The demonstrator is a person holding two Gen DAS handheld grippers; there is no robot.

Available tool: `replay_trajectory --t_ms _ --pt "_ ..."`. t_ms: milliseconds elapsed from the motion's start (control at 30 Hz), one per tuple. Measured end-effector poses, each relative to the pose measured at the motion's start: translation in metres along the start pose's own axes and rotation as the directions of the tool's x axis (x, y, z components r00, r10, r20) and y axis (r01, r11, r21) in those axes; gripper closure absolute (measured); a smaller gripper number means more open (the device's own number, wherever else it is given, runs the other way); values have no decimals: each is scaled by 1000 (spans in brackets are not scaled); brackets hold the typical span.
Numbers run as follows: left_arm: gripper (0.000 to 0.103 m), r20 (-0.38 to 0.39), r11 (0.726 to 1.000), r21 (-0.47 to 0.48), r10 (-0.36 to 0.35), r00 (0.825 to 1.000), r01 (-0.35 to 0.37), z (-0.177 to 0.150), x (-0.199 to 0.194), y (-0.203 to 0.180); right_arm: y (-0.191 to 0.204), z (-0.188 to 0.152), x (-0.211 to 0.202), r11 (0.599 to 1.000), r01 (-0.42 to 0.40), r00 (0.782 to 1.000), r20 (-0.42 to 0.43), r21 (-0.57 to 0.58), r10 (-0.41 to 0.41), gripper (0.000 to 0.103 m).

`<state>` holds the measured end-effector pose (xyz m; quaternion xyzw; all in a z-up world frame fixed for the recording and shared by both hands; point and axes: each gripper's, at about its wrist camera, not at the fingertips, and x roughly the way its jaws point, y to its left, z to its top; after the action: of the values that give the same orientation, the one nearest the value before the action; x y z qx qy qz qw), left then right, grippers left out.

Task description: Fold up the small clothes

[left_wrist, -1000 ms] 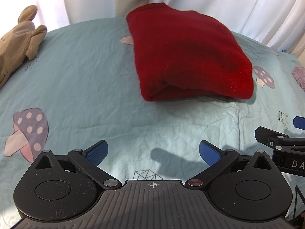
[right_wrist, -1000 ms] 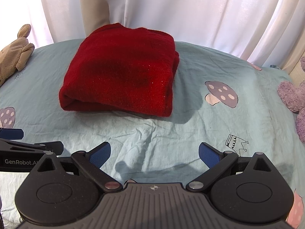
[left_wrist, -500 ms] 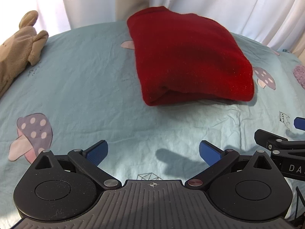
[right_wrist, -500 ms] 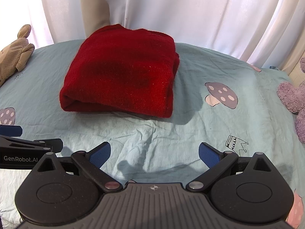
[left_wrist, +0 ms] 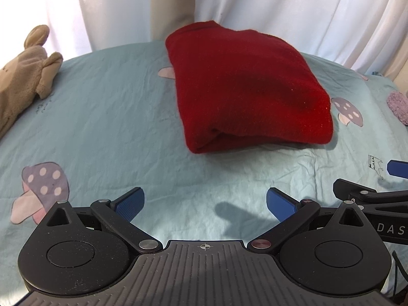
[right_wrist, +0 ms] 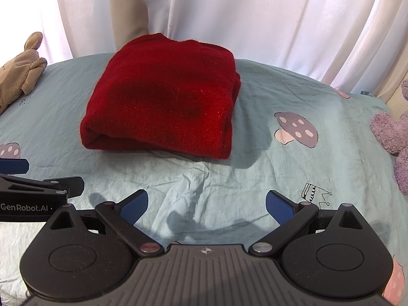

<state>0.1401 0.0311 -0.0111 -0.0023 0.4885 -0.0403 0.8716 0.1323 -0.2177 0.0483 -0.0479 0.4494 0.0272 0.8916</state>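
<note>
A red knitted garment lies folded into a thick rectangular bundle on the light blue mushroom-print sheet; it also shows in the right wrist view. My left gripper is open and empty, held above the sheet well short of the bundle's near edge. My right gripper is open and empty too, likewise back from the bundle. Each gripper shows at the edge of the other's view: the right one and the left one.
A tan plush toy lies at the far left of the bed. A purple plush toy lies at the right edge. White curtains hang behind the bed.
Both grippers have drawn back and risen slightly; the bundle sits a little farther away and lower in both views. The garment itself has not moved. Both jaws stay open.
</note>
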Motion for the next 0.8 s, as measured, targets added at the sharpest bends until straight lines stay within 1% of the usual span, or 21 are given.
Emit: replay_trajectory --t_ms 200,400,567,800 --pt "0 -9 1000 10 22 1000 -21 -2 3 -1 -1 1 0 1000 1 1000 0 3 -1 4" --pt "0 6 998 37 51 999 -51 -5 2 -3 -2 1 0 1000 2 1000 1 1 -2 4" --pt "0 9 999 38 32 999 -32 -5 2 -3 -1 1 1 1000 5 1000 3 -4 -5 4" --pt "0 8 998 52 31 999 -31 -6 2 -6 -1 2 1 1000 9 1000 5 -14 -9 4"
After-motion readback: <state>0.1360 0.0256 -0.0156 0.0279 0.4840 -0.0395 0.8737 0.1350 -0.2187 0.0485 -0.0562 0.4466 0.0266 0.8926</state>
